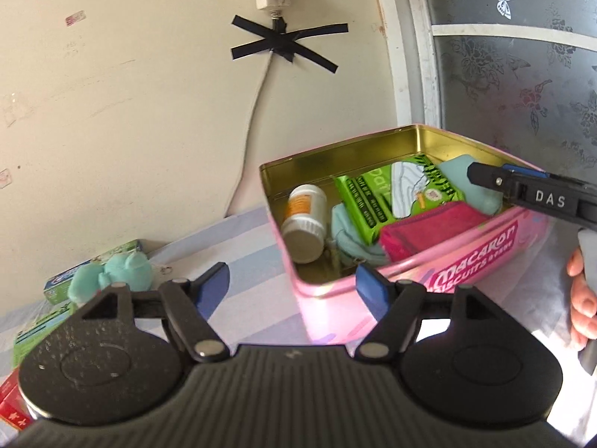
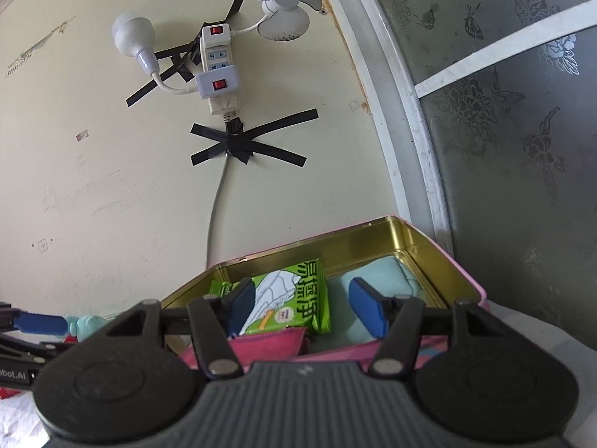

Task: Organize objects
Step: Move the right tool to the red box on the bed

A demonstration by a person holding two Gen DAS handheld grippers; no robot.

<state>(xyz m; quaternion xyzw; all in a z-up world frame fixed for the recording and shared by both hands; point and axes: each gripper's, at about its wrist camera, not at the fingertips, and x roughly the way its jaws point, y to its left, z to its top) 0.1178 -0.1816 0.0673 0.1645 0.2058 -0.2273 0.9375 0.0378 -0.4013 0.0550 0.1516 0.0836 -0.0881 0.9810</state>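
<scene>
A pink tin (image 1: 440, 261) with a gold inside and "Macaron Biscuits" lettering on its side stands open on a pale striped cloth (image 1: 246, 231), near a cream wall and beside a frosted flowered pane. Inside it lie a light teal cloth (image 2: 380, 280) along the far right, a magenta pouch (image 1: 429, 229) against the near wall, a green packet (image 1: 395, 194) printed with a white shoe leaning across the middle, and a white pill bottle (image 1: 304, 224) with an orange label on its side at the left end. Outside the tin, on the cloth to the left, a mint-green soft toy (image 1: 115, 274) sits on a green and blue box (image 1: 93, 272), with a red box (image 1: 11, 403) nearer the camera. The left gripper (image 1: 293, 285) hangs low in front of the tin's near left corner, tilted down, its blue pads apart with nothing between them. The right gripper (image 2: 304, 308) reaches over the tin's right side, about level, its jaws apart above the magenta pouch and green packet, pressing on neither. A hand (image 1: 582, 298) grips its handle at the right edge.
</scene>
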